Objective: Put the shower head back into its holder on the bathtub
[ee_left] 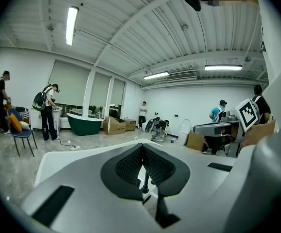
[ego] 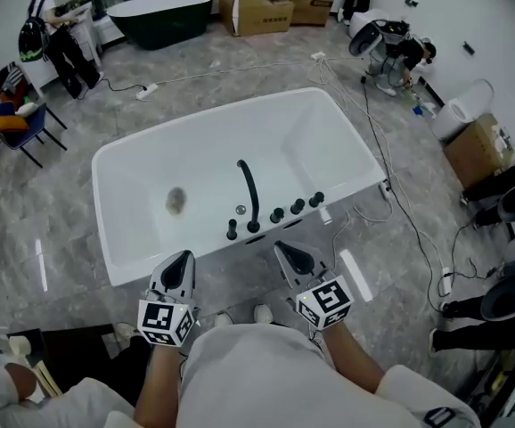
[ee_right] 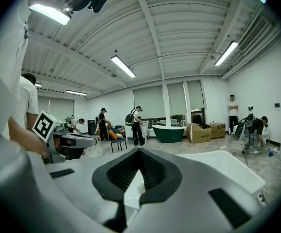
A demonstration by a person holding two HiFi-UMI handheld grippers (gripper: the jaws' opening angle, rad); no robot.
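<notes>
Left gripper [ego: 184,259] and right gripper [ego: 282,248] hover side by side, jaws closed on nothing, near the white bathtub [ego: 195,121] and its black faucet [ego: 250,193].

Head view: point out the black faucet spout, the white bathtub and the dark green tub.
black faucet spout [ego: 250,193], head view, middle of its curved neck
white bathtub [ego: 206,243], head view, bare near rim
dark green tub [ego: 164,18], head view, outer side wall

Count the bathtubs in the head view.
2. A white bathtub sits in the centre of the floor. A dark green bathtub stands by the far wall, upper left. Clutter near the walls could hide others.
</notes>
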